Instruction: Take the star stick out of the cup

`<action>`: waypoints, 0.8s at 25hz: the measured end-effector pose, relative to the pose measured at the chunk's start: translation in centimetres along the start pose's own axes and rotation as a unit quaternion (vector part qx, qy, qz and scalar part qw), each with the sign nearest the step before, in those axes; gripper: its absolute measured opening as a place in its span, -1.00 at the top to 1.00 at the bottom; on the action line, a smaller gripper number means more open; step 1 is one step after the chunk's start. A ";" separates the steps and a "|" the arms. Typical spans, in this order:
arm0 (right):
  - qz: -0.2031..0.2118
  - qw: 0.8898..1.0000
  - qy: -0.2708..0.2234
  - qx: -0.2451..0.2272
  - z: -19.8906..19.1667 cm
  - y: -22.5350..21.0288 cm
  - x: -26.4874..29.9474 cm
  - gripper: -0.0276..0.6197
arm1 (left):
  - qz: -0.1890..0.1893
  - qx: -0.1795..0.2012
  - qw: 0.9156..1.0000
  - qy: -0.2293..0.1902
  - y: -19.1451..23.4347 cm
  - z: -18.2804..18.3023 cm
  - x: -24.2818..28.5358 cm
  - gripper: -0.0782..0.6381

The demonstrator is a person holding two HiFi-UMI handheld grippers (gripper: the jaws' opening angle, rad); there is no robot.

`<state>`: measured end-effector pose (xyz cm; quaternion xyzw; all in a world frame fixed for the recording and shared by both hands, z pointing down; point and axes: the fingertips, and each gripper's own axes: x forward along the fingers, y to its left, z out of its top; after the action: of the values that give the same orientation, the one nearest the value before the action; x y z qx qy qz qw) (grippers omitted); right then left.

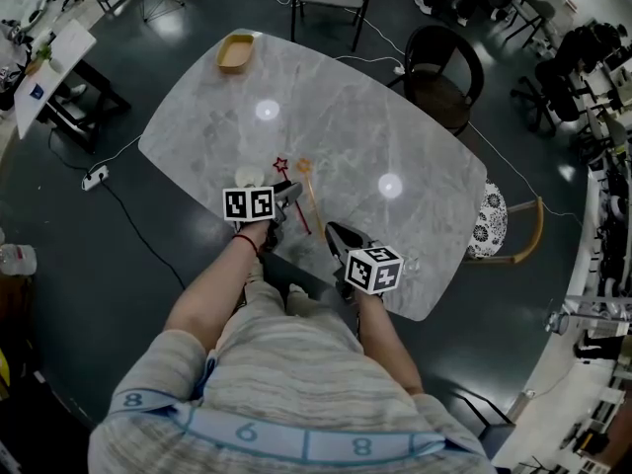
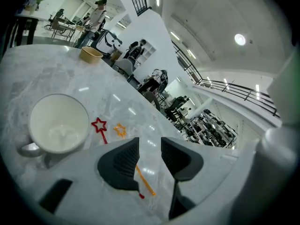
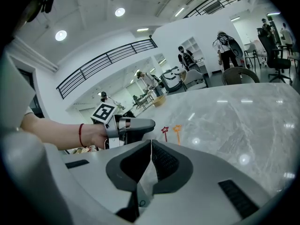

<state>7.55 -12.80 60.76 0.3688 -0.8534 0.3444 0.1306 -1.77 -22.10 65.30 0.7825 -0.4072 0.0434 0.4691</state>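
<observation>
The white, round, ceramic-looking cup (image 2: 58,123) is sitting on the grey marble table (image 2: 47,67), and the left gripper view is showing its bowl empty. Just right of the cup, the thin red plastic star stick (image 2: 99,127) is lying flat on the table. A thin orange plastic star stick (image 2: 120,130) is lying beside it, on the side away from the cup. Further right of the cup, the left claw (image 2: 149,148) is standing wide and gripping nothing; the orange shaft is showing through its gap, down on the table. Farthest from the cup, the right claw (image 3: 150,149) is resting pressed together, empty.

Judging by this, the removal is done and the letting-go step is in hand. The next move is calling for a clean lift of the left claw without nudging either stick.

The head view is hiding most of the cup behind the left claw, so only the left gripper view is proving the cup empty.
</observation>
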 end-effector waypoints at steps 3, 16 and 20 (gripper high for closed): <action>0.004 1.000 0.000 -0.005 0.2 0.2 0.0 0.88 | -0.010 0.003 1.000 -0.009 -0.6 0.1 -0.6 0.39; 0.027 0.999 0.003 -0.032 0.9 2.1 0.3 0.88 | -0.030 0.027 0.998 -0.037 -2.9 -0.6 -3.7 0.70; 0.033 0.999 0.005 -0.038 0.9 2.6 0.3 0.88 | -0.041 0.042 0.998 -0.040 -4.1 -1.2 -4.5 0.73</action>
<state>5.51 -12.28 58.96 0.3335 -0.8770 0.3173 0.1378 -1.63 -17.58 61.09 0.8184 -0.3913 0.0101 0.4208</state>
